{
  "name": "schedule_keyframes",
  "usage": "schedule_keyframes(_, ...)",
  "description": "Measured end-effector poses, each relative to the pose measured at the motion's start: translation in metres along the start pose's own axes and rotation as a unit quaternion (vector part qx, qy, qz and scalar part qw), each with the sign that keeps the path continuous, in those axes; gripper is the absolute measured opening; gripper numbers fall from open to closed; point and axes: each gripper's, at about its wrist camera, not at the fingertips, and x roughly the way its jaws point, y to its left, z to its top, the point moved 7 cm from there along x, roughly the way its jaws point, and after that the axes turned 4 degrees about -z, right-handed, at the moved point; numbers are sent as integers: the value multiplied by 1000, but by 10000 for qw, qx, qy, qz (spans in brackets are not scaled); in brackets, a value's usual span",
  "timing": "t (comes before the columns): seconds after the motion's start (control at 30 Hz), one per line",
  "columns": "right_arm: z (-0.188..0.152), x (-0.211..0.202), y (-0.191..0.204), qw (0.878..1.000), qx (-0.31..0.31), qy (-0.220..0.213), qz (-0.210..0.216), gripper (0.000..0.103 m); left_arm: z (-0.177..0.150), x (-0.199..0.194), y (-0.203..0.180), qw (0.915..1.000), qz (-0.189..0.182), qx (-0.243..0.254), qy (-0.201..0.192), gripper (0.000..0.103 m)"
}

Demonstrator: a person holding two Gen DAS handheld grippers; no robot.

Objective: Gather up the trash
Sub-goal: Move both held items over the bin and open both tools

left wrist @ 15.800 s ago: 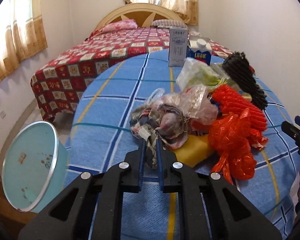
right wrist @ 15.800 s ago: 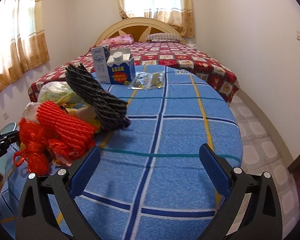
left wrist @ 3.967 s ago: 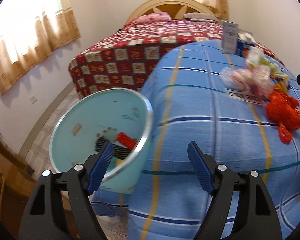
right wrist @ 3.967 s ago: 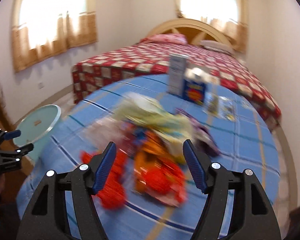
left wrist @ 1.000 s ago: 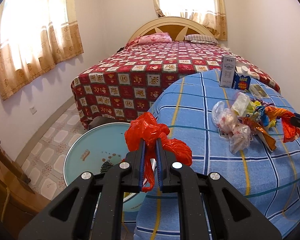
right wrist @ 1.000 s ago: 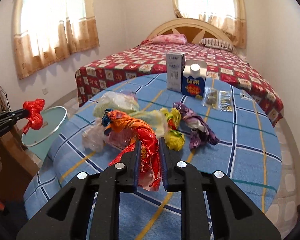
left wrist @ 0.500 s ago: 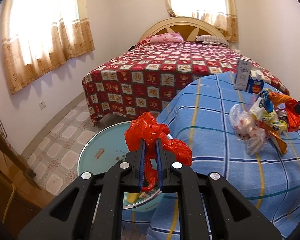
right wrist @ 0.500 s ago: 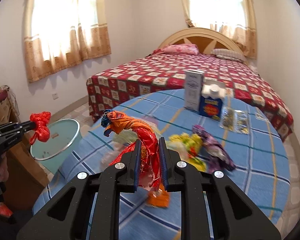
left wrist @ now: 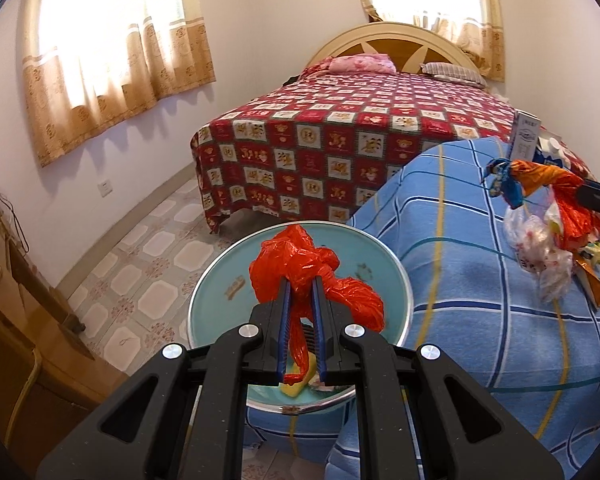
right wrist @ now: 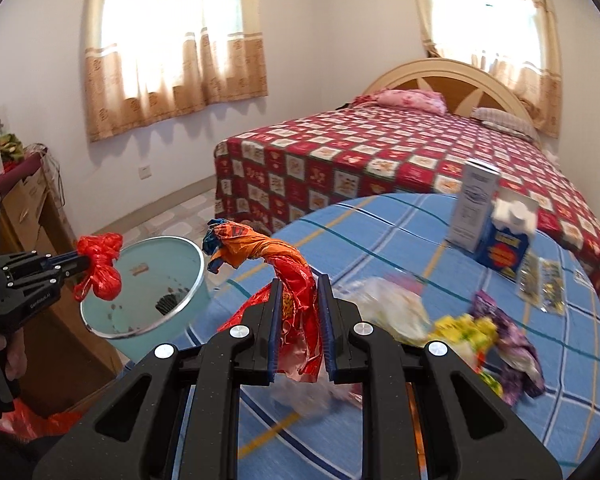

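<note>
Left gripper (left wrist: 300, 280): jaws closed narrow on a red plastic bag (left wrist: 296, 264), held in the air directly above the open mouth of the pale blue trash bin (left wrist: 220, 280). In the right wrist view the same bag (right wrist: 100, 268) hangs over the bin's near rim (right wrist: 196, 264), apart from it.

Right gripper (right wrist: 299, 284): jaws closed on a twisted red-and-orange foil wrapper (right wrist: 292, 276), lifted off the table (right wrist: 380, 240); the wrapper's blue tip points toward the bin.

Trash bin: stands on the floor just beside the table's rounded edge, mouth tilted up; dark and yellow scraps lie at its bottom. A wooden cabinet (left wrist: 24, 320) stands close on its other side, leaving a narrow slot for the bin.

Table: round, covered in a blue checked cloth with yellow and green lines. On it: a clear crumpled bag (right wrist: 392, 308), a yellow wrapper (right wrist: 464, 332), a purple wrapper (right wrist: 508, 336), two upright cartons (right wrist: 496, 220), flat clear packets (right wrist: 540, 276) near the far edge.

Room: bed (left wrist: 360, 128) with red checked cover beyond the table; open tiled floor (left wrist: 148, 248) between bed, wall and bin; curtained windows (right wrist: 172, 40).
</note>
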Motion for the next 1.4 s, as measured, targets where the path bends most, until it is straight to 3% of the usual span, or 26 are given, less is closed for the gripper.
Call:
schedule_keyframes(0.67, 18, 63, 56, 9985, -392, 165, 332, 18, -1, 7, 42, 9989, 453, -115, 71, 10)
schedule_keyframes(1.4, 20, 100, 98, 9948, -742, 419, 553, 18, -8, 17, 68, 9977, 566, -255, 254, 10)
